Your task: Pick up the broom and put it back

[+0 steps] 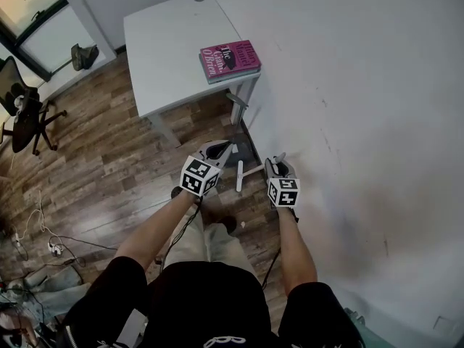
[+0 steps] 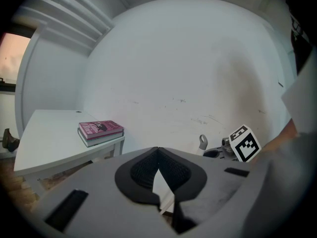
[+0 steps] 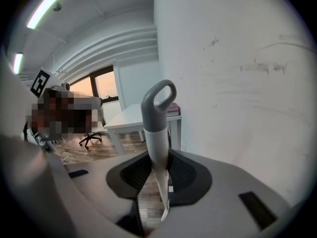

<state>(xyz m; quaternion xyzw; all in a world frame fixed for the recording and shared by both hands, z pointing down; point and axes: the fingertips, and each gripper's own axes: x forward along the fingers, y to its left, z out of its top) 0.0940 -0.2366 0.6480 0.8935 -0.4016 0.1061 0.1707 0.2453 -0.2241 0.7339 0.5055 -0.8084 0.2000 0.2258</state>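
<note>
Forearms stretch forward; right gripper (image 3: 157, 157) clamps the broom handle (image 3: 156, 115) (grey loop up), left gripper (image 2: 158, 151) closed; wood floor (image 1: 109, 158), white wall (image 1: 362, 85)

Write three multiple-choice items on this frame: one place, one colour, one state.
1. Where is the pink book? A on the floor; B on the white table; C on the chair.
2. Colour of the loop atop the broom handle? A grey; B red; C yellow.
3. State of the right gripper? A open, empty; B shut on the book; C shut on the broom handle.
Answers: B, it lies at the table's corner by the wall; A, the loop is grey above the white handle; C, its jaws press the handle from both sides.
</note>
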